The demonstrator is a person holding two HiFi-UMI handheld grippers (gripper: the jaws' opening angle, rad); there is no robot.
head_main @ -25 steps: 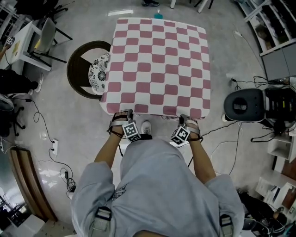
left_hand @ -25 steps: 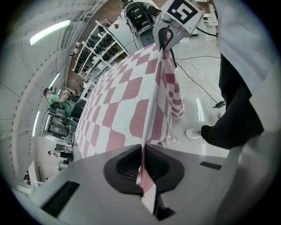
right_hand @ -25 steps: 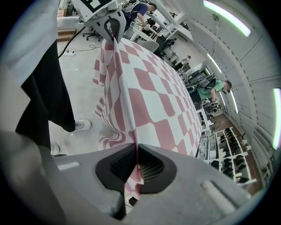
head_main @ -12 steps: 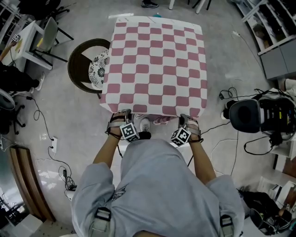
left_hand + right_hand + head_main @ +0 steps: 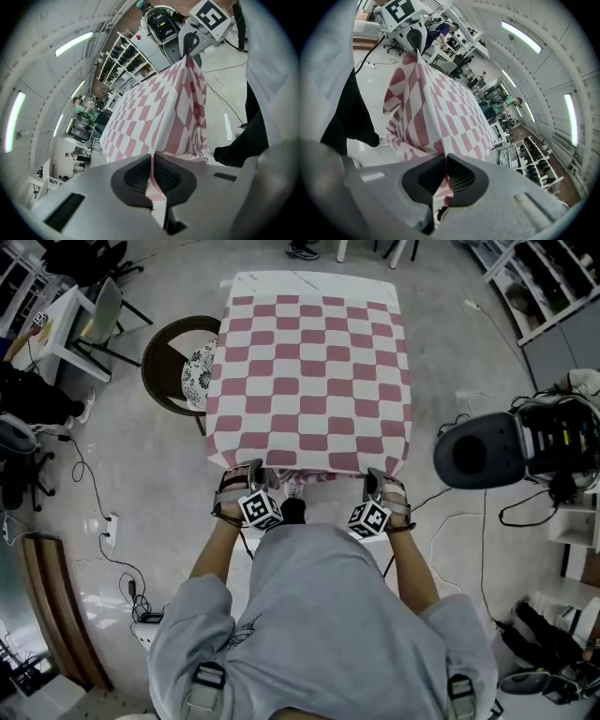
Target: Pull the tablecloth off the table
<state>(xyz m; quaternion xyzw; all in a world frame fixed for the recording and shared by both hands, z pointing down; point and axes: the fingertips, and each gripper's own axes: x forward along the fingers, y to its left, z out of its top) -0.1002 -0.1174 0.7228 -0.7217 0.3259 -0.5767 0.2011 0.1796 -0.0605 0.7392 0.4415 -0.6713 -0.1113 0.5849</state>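
Note:
The pink and white checkered tablecloth [image 5: 309, 381] covers the table, and a strip of bare white table top [image 5: 309, 281] shows at the far edge. My left gripper [image 5: 246, 476] is shut on the cloth's near left corner, my right gripper [image 5: 380, 482] on the near right corner. In the left gripper view the cloth [image 5: 154, 108] runs from my jaws [image 5: 151, 176] up to the other gripper [image 5: 190, 44]. The right gripper view shows the cloth [image 5: 436, 117] pinched between my pads [image 5: 446, 176], with its hem hanging slack between the two grippers.
A round dark chair with a patterned cushion [image 5: 183, 371] stands against the table's left side. A black round-backed chair [image 5: 478, 451] and equipment sit at the right. Cables [image 5: 103, 521] trail over the floor. A white desk and chair [image 5: 70, 324] stand far left.
The cloth has slid toward me with both grippers pulling back. A bare strip of table top has appeared at the far edge.

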